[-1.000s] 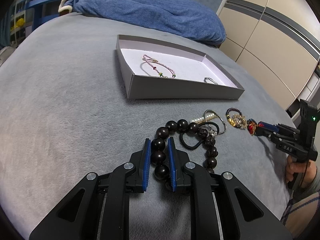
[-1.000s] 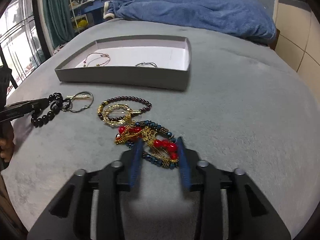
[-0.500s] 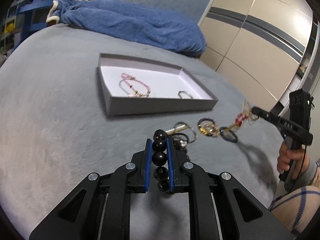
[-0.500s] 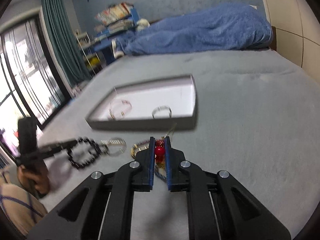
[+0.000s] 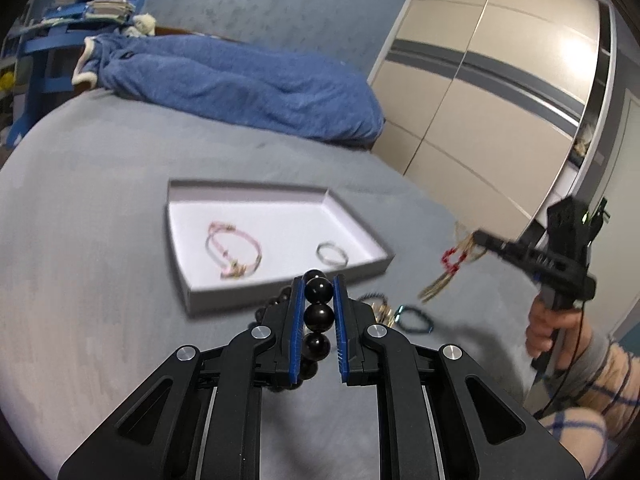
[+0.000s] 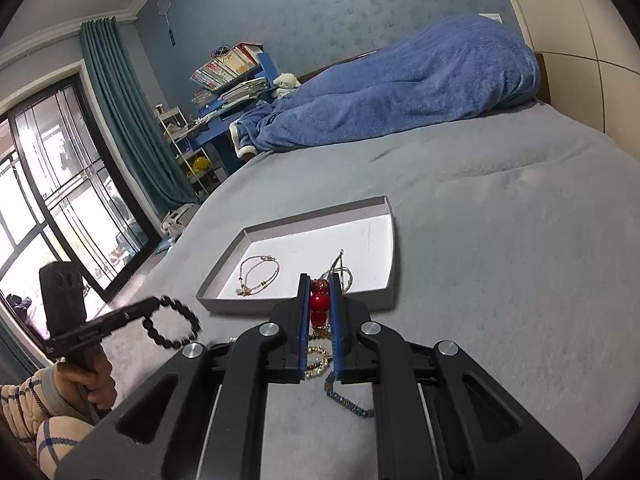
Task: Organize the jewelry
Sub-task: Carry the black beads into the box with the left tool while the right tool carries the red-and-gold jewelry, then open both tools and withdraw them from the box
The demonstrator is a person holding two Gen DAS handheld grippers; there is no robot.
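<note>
My left gripper [image 5: 318, 280] is shut on a bracelet of large black beads [image 5: 319, 317], lifted off the grey bed; from the right wrist view it [image 6: 154, 304] holds the black loop [image 6: 172, 325] hanging in the air. My right gripper [image 6: 320, 278] is shut on a red-bead and gold-chain piece [image 6: 319, 301], whose gold chain and blue strand [image 6: 348, 404] dangle below. The shallow grey tray [image 5: 224, 296] lies ahead with a pink bracelet [image 5: 234, 250] and a silver ring [image 5: 331, 254] inside. A blue bead bracelet [image 5: 416, 318] and another small piece stay on the bed.
A rumpled blue blanket [image 5: 240, 84] lies at the far end of the bed. Beige wardrobe doors [image 5: 480, 100] stand on the right. A blue desk with books [image 6: 232, 76] and a large window [image 6: 48, 200] are on the left. The person's hand [image 5: 548, 328] grips the right handle.
Both grippers have risen from the bed and tilted up, each carrying its jewellery. The right gripper closed on the red beads and pulled that piece out of the pile.
</note>
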